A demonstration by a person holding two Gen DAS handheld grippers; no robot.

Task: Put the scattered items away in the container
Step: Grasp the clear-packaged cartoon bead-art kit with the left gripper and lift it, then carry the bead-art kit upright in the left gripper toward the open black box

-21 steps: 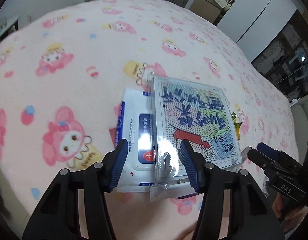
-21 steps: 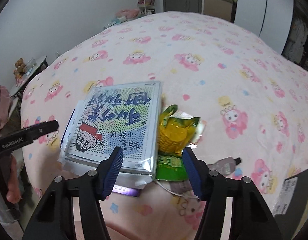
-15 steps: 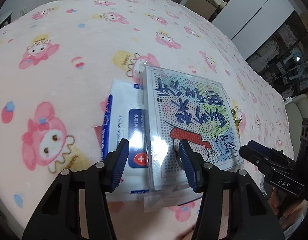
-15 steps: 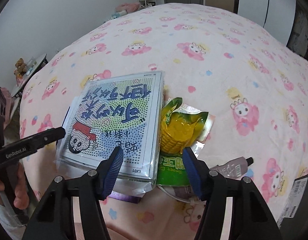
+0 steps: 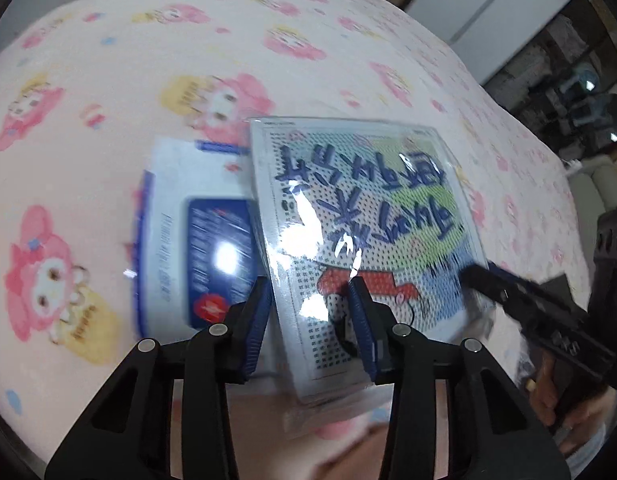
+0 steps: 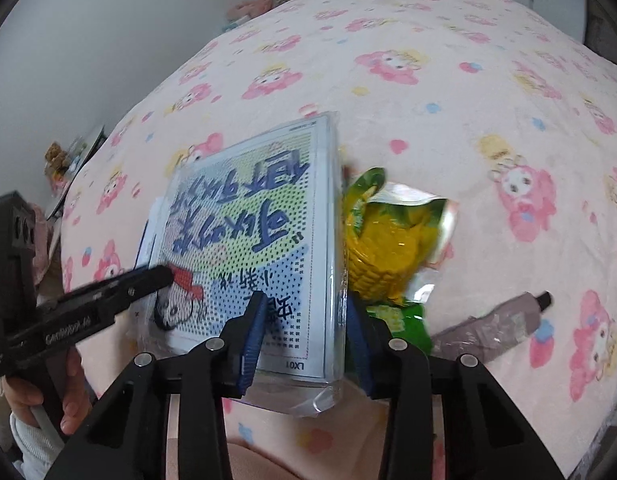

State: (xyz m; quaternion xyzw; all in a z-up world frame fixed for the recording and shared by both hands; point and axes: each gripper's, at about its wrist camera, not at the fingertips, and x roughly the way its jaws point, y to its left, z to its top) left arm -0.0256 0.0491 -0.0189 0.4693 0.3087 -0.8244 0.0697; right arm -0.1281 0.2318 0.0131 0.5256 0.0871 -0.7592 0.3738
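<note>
A flat clear-wrapped craft kit (image 5: 360, 216) with a dotted cartoon picture lies on the pink blanket, also in the right wrist view (image 6: 252, 240). It rests partly on a white and blue wipes pack (image 5: 188, 236). My left gripper (image 5: 310, 312) is open with its jaws astride the kit's near left edge. My right gripper (image 6: 304, 320) is open, its jaws astride the kit's near right corner. A yellow and green corn snack bag (image 6: 388, 248) lies right of the kit. A grey-brown tube (image 6: 488, 328) lies further right.
The pink cartoon-print blanket (image 6: 448, 80) covers a bed. A dark box edge (image 6: 612, 432) shows at the lower right of the right wrist view. White wardrobes (image 5: 488, 12) and shelves stand beyond the bed. A small side table (image 6: 68, 160) stands at the left.
Both grippers have moved forward and down onto the craft kit. Their jaws now straddle its near edge. The jaw gaps look a little narrower than before.
</note>
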